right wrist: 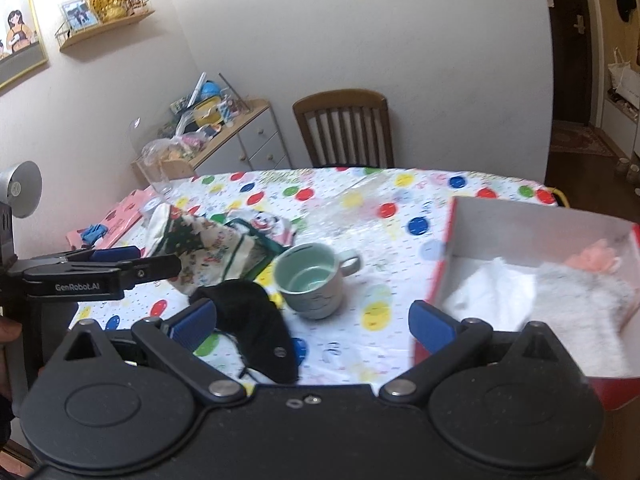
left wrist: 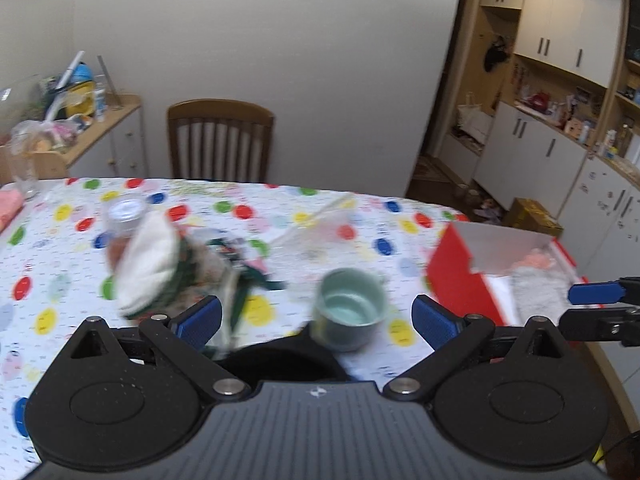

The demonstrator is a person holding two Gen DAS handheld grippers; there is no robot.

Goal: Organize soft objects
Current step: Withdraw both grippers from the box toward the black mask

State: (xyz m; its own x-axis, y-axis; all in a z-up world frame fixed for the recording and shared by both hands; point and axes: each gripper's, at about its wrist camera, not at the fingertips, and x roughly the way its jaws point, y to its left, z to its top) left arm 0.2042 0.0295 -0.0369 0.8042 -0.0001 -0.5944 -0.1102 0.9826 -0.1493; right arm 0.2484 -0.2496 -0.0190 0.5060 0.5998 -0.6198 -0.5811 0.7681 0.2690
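My left gripper (left wrist: 316,318) stands wide open above the near table edge, nothing between its pads. Ahead of it to the left lies a rumpled floral cloth (left wrist: 160,264) with green trim. A black soft piece (right wrist: 248,320) lies on the table by the left finger of my right gripper (right wrist: 314,324), which is open and empty. At the right stands a red box (right wrist: 440,276) holding a white cloth (right wrist: 488,292), a grey fuzzy piece (right wrist: 580,312) and a pink piece (right wrist: 600,258). In the right wrist view the left gripper (right wrist: 140,262) hovers by the floral cloth (right wrist: 204,248).
A pale green mug (right wrist: 312,280) stands upright mid-table between the cloth and the box. A clear plastic bag (right wrist: 340,208) lies behind it. A capped bottle (left wrist: 124,216) lies behind the cloth, a glass (right wrist: 154,176) and pink packet (right wrist: 112,220) at far left. A wooden chair (right wrist: 344,128) is beyond.
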